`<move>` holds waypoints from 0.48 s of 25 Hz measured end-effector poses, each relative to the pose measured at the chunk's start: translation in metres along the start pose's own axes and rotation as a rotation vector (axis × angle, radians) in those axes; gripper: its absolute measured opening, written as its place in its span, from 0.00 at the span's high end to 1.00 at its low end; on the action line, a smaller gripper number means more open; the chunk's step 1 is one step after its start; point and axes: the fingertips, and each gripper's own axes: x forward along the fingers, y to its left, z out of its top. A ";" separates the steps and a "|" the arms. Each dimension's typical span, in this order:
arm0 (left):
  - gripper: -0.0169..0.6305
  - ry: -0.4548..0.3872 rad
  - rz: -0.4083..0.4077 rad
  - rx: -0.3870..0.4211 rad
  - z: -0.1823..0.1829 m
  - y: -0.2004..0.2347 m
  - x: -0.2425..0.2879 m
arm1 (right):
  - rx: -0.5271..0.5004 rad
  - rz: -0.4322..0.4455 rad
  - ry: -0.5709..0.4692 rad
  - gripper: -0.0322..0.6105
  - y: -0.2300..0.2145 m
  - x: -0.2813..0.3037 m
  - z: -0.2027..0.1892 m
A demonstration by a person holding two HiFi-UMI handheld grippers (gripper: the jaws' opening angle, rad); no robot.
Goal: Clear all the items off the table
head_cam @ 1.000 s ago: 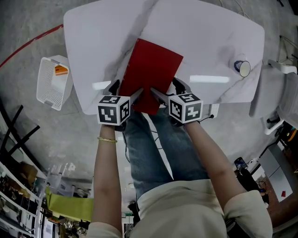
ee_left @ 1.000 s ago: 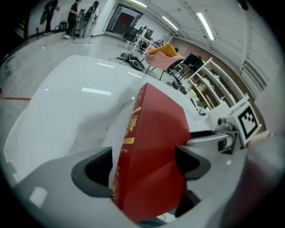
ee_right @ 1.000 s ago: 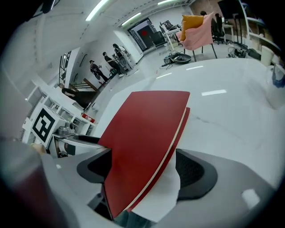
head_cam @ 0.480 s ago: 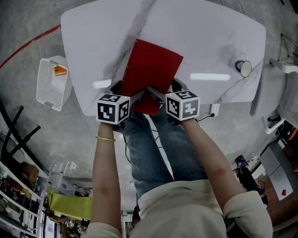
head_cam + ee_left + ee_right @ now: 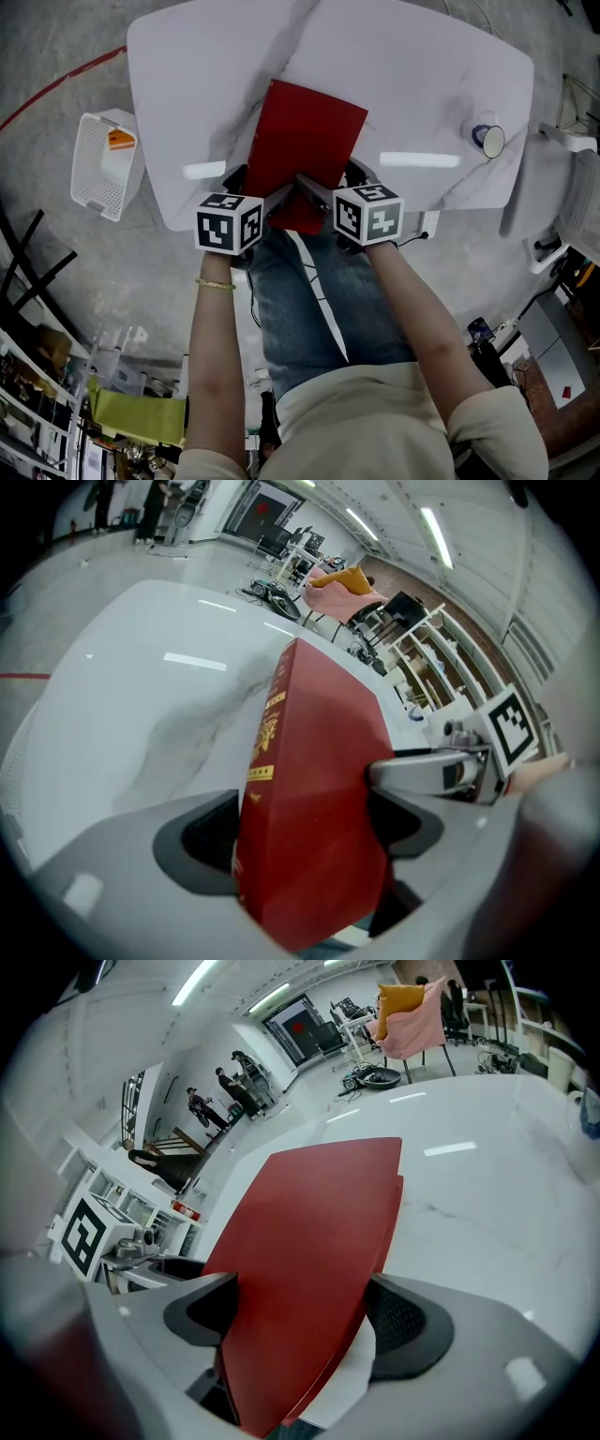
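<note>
The left gripper (image 5: pixel 300 836) and right gripper (image 5: pixel 300 1312) are each pinching the red book (image 5: pixel 309 141), jaws closed tight on its near end, so it is not tipping. It is sitting at the near edge of the counter (image 5: pixel 422 84), maybe tilting up a little

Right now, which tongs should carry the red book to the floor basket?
Left, probably. The left tongs and right tongs both hold the red book, but the white basket stands on the floor left of the table, on the left tongs' side.
</note>
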 end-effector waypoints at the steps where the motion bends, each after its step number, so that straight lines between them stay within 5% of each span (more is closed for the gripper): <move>1: 0.30 -0.011 -0.003 -0.011 0.001 0.000 -0.002 | -0.004 0.001 -0.007 0.28 0.001 -0.001 0.002; 12: 0.31 -0.141 0.025 -0.059 0.014 0.005 -0.039 | -0.130 0.027 -0.060 0.28 0.038 -0.010 0.031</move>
